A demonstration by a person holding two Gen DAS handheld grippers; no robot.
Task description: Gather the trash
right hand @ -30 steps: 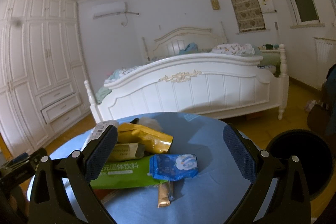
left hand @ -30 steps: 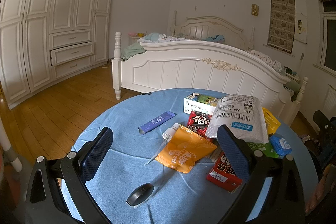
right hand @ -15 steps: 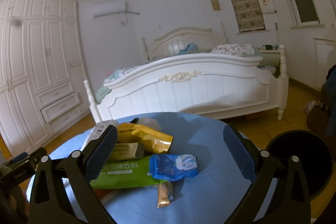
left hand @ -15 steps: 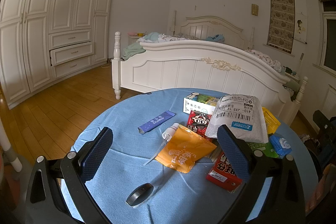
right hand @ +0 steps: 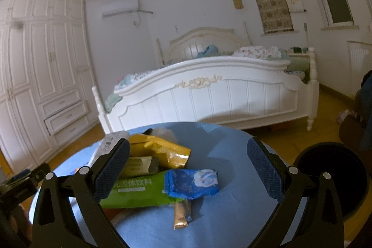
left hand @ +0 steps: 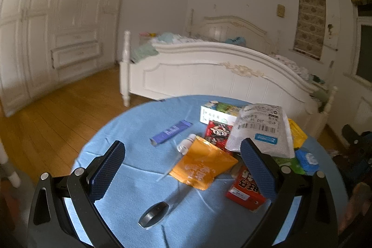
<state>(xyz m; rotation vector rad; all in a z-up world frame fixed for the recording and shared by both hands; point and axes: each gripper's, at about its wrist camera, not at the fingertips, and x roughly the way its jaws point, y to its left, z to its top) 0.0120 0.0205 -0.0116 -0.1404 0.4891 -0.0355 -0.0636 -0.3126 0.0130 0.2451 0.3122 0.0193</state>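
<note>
Trash lies on a round table with a blue cloth (left hand: pixel 130 131). In the left wrist view I see an orange pouch (left hand: pixel 202 164), a purple stick packet (left hand: pixel 171 133), a white mailer bag (left hand: pixel 260 129), red packets (left hand: pixel 246 187) and a dark cap (left hand: pixel 153 214). My left gripper (left hand: pixel 181 166) is open and empty above the near edge. In the right wrist view a blue wrapper (right hand: pixel 191 183), a green packet (right hand: pixel 137 192), a yellow bag (right hand: pixel 160 150) and a gold stick (right hand: pixel 182 213) lie between the fingers of my open, empty right gripper (right hand: pixel 188 173).
A black bin (right hand: pixel 330 176) stands on the floor right of the table. A white bed (right hand: pixel 209 94) stands behind the table and a white wardrobe (right hand: pixel 41 76) lines the left wall. The other gripper (left hand: pixel 355 143) shows at the right edge.
The left wrist view has shifted slightly and blurred, with the table contents a little lower right. The right gripper has not visibly moved. Both stay open.
</note>
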